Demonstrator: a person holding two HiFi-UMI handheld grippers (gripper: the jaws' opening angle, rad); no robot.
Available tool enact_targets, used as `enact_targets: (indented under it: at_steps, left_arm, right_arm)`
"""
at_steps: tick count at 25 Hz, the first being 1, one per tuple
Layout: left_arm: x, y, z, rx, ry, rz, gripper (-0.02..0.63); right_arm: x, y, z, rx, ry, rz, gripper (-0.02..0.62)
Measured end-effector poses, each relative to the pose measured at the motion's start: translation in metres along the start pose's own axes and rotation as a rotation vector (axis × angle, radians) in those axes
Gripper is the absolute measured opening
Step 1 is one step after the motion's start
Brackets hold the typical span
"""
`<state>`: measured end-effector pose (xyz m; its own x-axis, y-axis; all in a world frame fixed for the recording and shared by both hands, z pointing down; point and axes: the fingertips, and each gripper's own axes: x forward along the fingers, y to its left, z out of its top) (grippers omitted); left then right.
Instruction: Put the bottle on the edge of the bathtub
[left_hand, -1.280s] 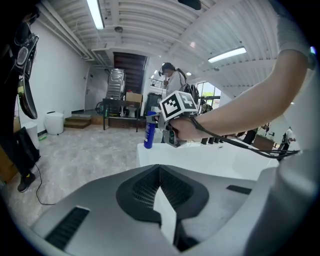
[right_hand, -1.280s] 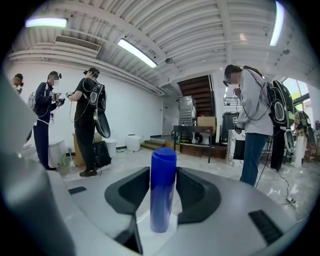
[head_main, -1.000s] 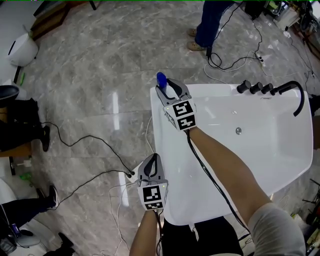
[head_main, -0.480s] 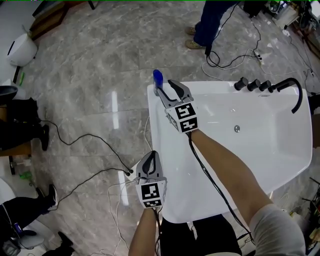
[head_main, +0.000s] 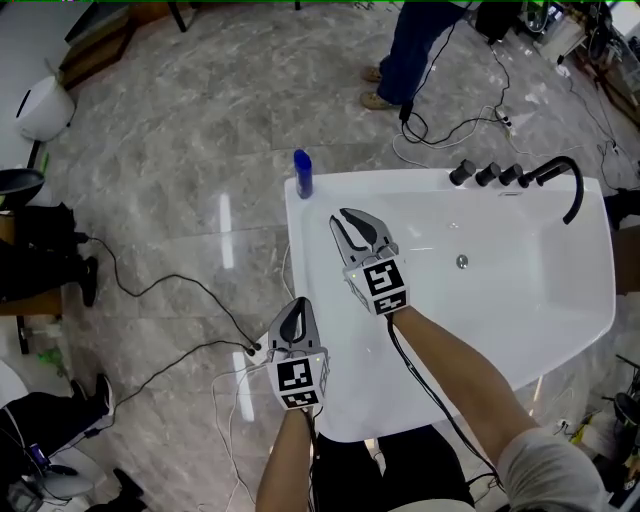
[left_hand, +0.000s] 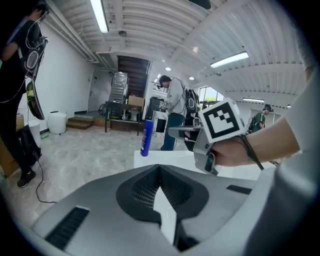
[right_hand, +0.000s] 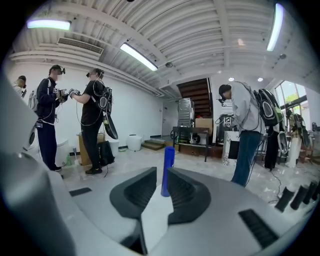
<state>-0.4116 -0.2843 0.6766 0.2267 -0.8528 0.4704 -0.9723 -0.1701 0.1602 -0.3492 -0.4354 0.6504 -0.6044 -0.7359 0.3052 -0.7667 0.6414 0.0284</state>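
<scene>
The bottle (head_main: 302, 172) stands on the far-left corner edge of the bathtub (head_main: 520, 300), taps (head_main: 487, 174) at its far-right.

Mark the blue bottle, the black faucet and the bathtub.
blue bottle (head_main: 302, 174), head view, middle of its body.
black faucet (head_main: 577, 185), head view, on the curved spout.
bathtub (head_main: 400, 180), head view, bare stretch of the far rim.

You see black cables (head_main: 200, 281) snaking across the grey marble floor (head_main: 200, 120). Ahead of you, a person in jeans (head_main: 405, 40) stands on it.

bathtub (head_main: 300, 250): glossy, smooth | floor (head_main: 200, 130): polished stone | bottle (head_main: 302, 173): smooth plastic
</scene>
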Motion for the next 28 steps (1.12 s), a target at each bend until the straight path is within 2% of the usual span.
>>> enact_targets:
  at_steps: [4, 9, 17, 22, 28]
  left_arm:
    - [-0.011, -0.009, 0.024, -0.007, -0.027, 0.000, 0.011]
    - [-0.033, -0.014, 0.049, 0.006, -0.055, -0.003, 0.011]
    - [-0.084, -0.019, 0.070, -0.021, -0.087, 0.004, 0.011]
    - [-0.113, -0.021, 0.086, 0.017, -0.096, -0.018, 0.011]
    - [-0.137, -0.028, 0.096, 0.003, -0.094, -0.065, 0.011]
  right_arm:
    - [-0.045, 0.010, 0.023, -0.018, -0.019, -0.012, 0.008]
    - [-0.090, 0.033, 0.048, 0.008, -0.032, 0.003, 0.006]
    - [-0.143, 0.078, 0.081, 0.028, -0.053, -0.011, 0.006]
    - [-0.162, 0.110, 0.103, 0.024, -0.044, 0.019, 0.006]
    - [-0.201, 0.107, 0.127, 0.034, -0.062, -0.075, 0.006]
